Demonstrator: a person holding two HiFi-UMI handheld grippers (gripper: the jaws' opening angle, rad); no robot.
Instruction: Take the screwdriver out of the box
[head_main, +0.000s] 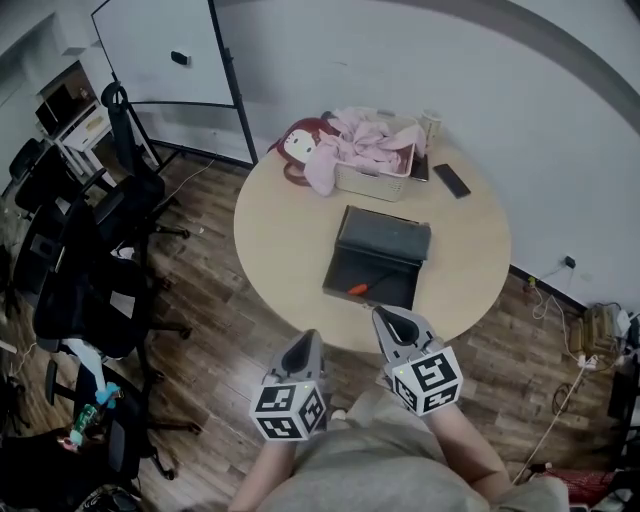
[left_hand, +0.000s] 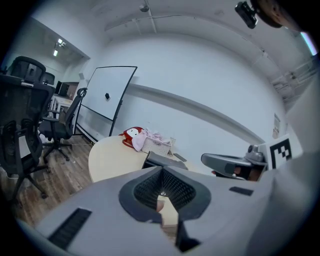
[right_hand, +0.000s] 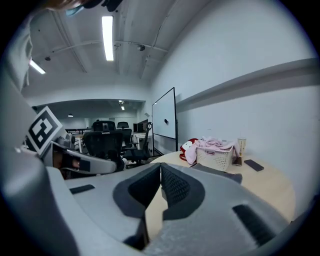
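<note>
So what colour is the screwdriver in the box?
Orange. The screwdriver shows best in the head view, lying in the open box.

Two hand-held tools held out side by side, jaws closed

The left tool (head_main: 304, 342) and the right tool (head_main: 386, 318) point forward and slightly downward, near each other but apart, the right a little further ahead. Each tool's jaws meet at the tips with nothing between them. Bare forearms (head_main: 468, 440) run back from the marker cubes (head_main: 289, 410) to the person's torso (head_main: 385, 470).
</note>
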